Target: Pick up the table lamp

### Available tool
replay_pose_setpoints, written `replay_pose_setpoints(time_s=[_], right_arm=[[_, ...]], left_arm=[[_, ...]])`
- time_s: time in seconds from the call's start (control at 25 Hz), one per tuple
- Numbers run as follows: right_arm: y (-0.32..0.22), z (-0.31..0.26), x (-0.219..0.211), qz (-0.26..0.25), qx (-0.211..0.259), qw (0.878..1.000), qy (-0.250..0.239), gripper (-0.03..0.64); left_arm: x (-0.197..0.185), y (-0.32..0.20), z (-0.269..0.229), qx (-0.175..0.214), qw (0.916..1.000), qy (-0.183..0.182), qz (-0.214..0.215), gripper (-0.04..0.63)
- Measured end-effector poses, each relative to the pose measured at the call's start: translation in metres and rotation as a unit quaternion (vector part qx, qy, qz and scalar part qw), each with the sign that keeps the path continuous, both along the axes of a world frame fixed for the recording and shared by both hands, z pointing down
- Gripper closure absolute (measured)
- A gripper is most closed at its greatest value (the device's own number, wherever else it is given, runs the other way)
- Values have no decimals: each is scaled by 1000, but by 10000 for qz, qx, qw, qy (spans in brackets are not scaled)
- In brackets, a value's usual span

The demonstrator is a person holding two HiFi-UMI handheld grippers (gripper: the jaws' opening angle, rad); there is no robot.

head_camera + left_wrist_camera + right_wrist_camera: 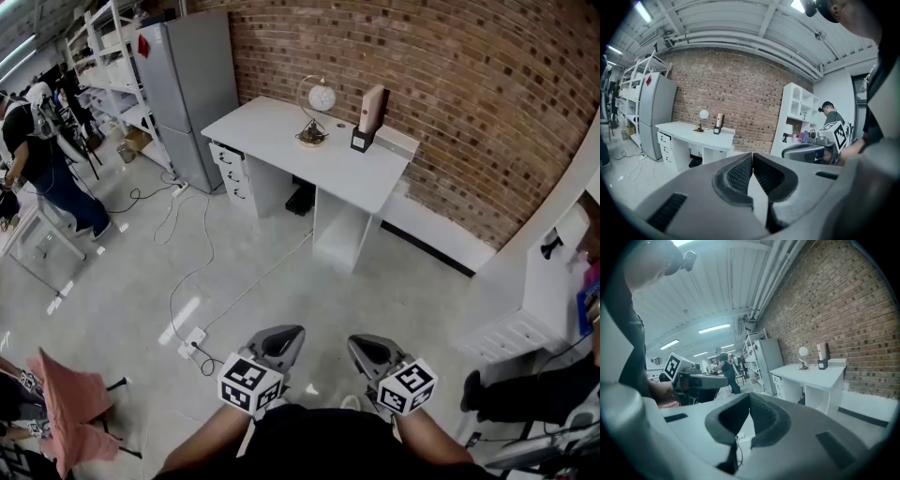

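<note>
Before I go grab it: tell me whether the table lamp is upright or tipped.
Upright: the table lamp stands on its base on the white desk, round shade held above.

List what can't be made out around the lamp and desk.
- Table lamp: far and small in all views; its cord and switch don't show.
- Tan upright thing beside it: too small to identify.
- Dark thing under the desk: head view, in shadow, too small to identify.
- White shelf unit: head view, cut off by the right edge.
</note>
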State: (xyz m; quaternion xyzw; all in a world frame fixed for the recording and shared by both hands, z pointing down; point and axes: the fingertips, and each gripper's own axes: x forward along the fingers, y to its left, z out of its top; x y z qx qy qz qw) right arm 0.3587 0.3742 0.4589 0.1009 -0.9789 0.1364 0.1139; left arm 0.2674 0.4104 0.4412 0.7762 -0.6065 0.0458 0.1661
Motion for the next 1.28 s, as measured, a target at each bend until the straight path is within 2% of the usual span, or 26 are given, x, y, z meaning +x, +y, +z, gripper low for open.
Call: replay_pose_setpoints(time_s=[0.56, 0.76, 0.88, 1.28], right_arm=[[28, 4, -32, 171, -5, 9999, 19, 607], [31, 3, -36, 339, -18, 9994, -44, 470], [33, 1, -38, 410, 36, 9991, -93, 419], [40, -3, -47, 563, 283, 9980, -64, 366]], left_arm=[[-30, 28, 0, 37, 9999, -44, 110, 589], [-36, 32, 0, 54, 9998, -62, 170, 586], [-39, 33, -1, 50, 9997, -48, 216, 494], [-50, 41, -5, 162, 9990, -153, 376, 430]])
